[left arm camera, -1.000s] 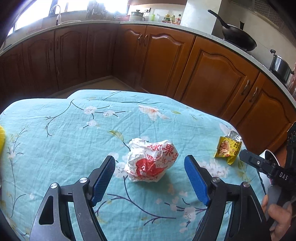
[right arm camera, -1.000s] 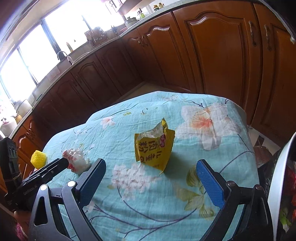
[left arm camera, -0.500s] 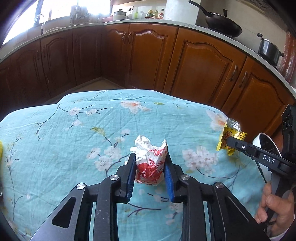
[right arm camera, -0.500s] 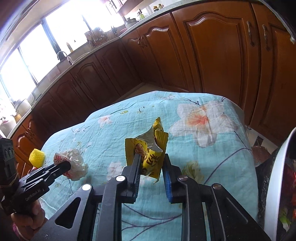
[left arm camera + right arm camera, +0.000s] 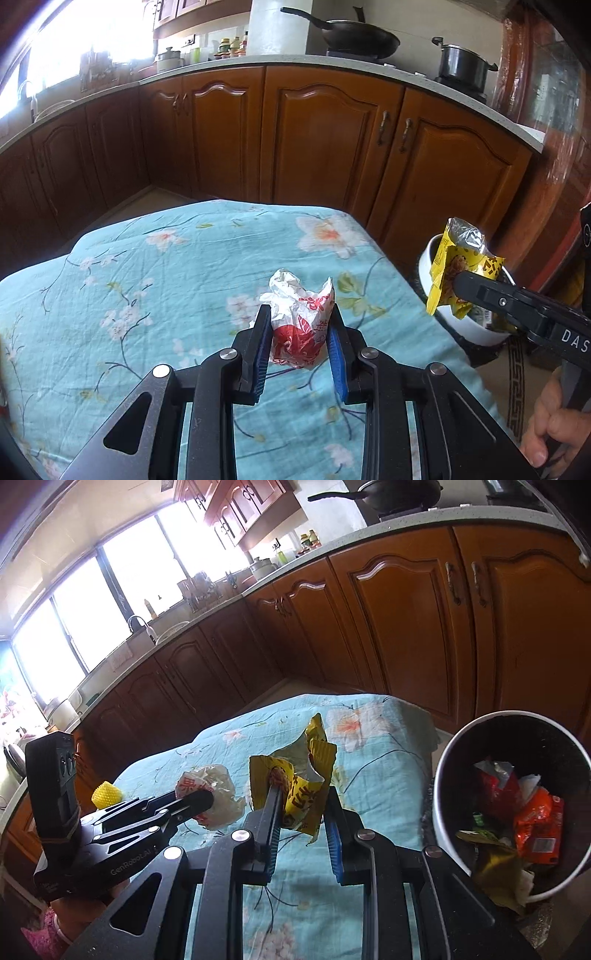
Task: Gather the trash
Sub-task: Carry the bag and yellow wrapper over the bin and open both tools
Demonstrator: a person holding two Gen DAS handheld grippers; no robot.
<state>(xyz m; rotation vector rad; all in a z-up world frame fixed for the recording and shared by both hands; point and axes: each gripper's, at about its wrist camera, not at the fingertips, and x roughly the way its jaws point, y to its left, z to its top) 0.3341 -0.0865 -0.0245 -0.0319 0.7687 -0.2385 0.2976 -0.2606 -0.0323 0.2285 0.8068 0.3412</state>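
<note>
My left gripper (image 5: 300,325) is shut on a crumpled white and red wrapper (image 5: 301,325), held a little above the floral tablecloth (image 5: 147,280). My right gripper (image 5: 301,805) is shut on a yellow snack packet (image 5: 299,775), lifted off the table. The left wrist view shows that packet (image 5: 458,269) hanging in front of the white trash bin (image 5: 469,328). From the right wrist, the bin (image 5: 443,790) stands to the right, beside the table, with red and orange wrappers inside. The white wrapper (image 5: 216,797) shows there too, in the left gripper (image 5: 201,801).
A yellow ribbed object (image 5: 107,794) lies at the table's far left. Wooden kitchen cabinets (image 5: 332,136) run behind the table, with a wok (image 5: 354,37) and a pot (image 5: 463,62) on the counter. A hand (image 5: 554,435) holds the right gripper's handle.
Both grippers closed from wide open, the left on the white wrapper and the right on the yellow packet. Both then lifted their trash off the cloth and swung right, toward the bin.
</note>
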